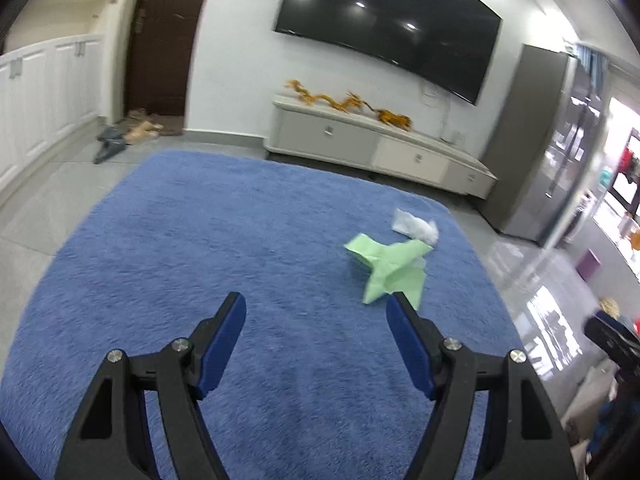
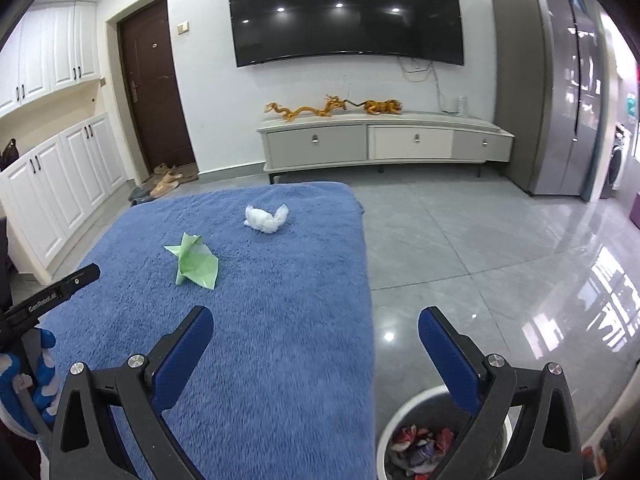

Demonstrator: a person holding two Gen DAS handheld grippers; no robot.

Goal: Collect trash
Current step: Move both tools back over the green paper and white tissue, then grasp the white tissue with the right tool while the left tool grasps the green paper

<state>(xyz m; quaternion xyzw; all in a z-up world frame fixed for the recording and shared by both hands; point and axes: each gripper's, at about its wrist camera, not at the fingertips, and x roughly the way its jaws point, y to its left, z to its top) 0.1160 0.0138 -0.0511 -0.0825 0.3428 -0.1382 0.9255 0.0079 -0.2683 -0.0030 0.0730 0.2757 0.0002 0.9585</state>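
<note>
Rug edge beside bin, bare floor beyond

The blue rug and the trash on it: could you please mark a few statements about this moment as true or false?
1. The green crumpled paper lies on the blue rug. True.
2. The white tissue wad is already in the trash bin. False: it lies on the rug, beyond the green paper.
3. The right gripper is open and holds nothing. True.
4. The trash bin is empty. False: colourful wrappers show inside it.
5. The left gripper is clamped on the green paper. False: its jaws stand apart, and the paper lies just beyond its right fingertip.
</note>
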